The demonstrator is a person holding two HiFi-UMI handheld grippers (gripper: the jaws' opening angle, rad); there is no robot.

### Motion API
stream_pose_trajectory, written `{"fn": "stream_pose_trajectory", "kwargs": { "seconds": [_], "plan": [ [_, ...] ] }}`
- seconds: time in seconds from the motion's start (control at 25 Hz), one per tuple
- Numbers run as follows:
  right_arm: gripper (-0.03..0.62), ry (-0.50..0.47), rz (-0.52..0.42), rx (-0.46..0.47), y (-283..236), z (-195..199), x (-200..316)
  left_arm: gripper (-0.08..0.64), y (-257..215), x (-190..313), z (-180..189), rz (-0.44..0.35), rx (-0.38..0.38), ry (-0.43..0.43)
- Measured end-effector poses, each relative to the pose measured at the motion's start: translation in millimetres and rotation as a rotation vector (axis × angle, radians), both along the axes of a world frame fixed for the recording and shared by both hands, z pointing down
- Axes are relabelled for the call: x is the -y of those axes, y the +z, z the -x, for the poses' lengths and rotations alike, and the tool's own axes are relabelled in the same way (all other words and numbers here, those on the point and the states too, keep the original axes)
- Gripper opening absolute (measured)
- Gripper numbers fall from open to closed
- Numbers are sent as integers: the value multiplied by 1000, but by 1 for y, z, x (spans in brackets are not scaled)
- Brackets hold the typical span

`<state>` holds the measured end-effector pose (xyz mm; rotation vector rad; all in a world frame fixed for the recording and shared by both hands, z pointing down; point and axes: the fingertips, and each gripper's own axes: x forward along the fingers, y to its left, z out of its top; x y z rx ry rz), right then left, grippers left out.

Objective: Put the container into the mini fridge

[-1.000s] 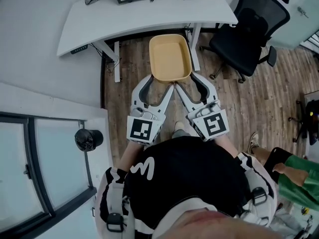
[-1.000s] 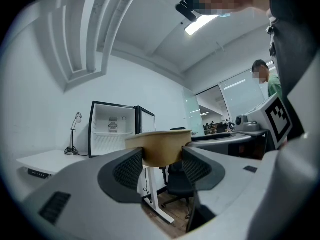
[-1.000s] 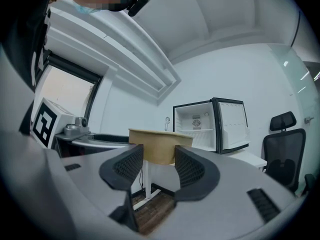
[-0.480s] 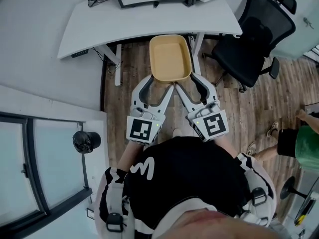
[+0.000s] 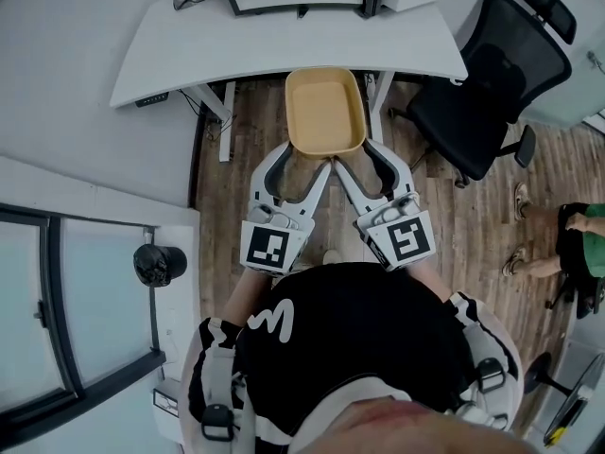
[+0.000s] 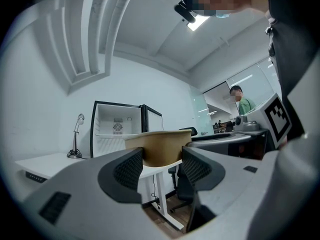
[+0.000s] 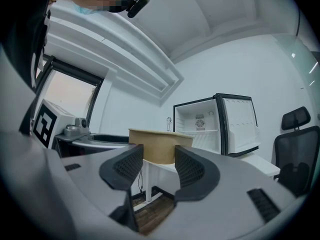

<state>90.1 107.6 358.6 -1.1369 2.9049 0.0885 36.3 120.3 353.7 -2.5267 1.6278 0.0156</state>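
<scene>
— What are the two tools doing?

— The left gripper (image 5: 304,159) is clenched on the near end of a tan rectangular container (image 5: 324,110). In the left gripper view (image 6: 161,166) its two ribbed black pads press the container's (image 6: 160,146) wall from either side. The right gripper (image 5: 359,159) does the same just beside it. In its own view (image 7: 157,169) the jaws are closed on that same tan wall (image 7: 160,145).

— So both are grasping one thing?

— Yes, side by side on the same short end, with the container held level in the air and its open side up.

— Where is it relative to the curved white desk (image 5: 284,45)?

— At the desk's front edge. From the head view its far end overlaps that edge and its near end hangs over the brown wood-plank floor (image 5: 217,206) in front of the desk.

— And the fridge?

— A small black-framed mini fridge (image 6: 120,126) stands on the desk, beyond the container. Its door is swung open to the right (image 7: 215,124), showing a white inside with one shelf and a round fan on the back wall.

— Anything else near the desk?

— A black mesh office chair (image 5: 492,83) stands at the desk's right end. Further right, well apart from the desk, a person in a green top (image 5: 588,230) shows at the picture's edge.
</scene>
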Motion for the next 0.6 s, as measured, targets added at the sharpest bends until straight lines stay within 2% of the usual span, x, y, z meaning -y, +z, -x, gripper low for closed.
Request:
{"fn": "stream_pose_trajectory", "kwargs": {
  "seconds": [0.16, 0.6],
  "plan": [
    [202, -8, -10, 21, -1, 1, 4, 242, 1, 4, 0, -5, 2, -8],
    [202, -2, 5, 4, 3, -1, 8, 242, 2, 8, -1, -3, 5, 2]
  ]
}}
